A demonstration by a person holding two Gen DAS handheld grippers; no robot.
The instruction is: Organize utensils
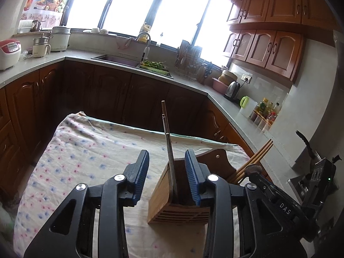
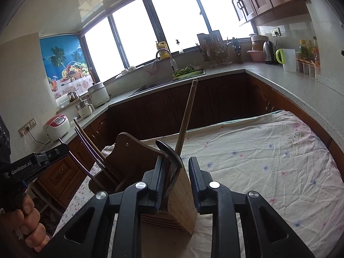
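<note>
Left tongs (image 1: 167, 173) apart, nothing pinched; thin metal chopsticks (image 1: 169, 150) stand between the pads, in the slatted bamboo utensil holder (image 1: 169, 202) on the desk with flowered cloth (image 1: 86, 150), near its close edge. Right tongs (image 2: 175, 179) apart around the holder's top, dark curved handle (image 2: 169, 152) beside the left pad, grip unclear. Long wooden stick (image 2: 186, 116) leans up from the holder.

bright windows (image 1: 137, 2), dark wood cabinets (image 1: 111, 96), grey countertop (image 2: 290, 81), floral tablecloth (image 1: 86, 150)
</note>
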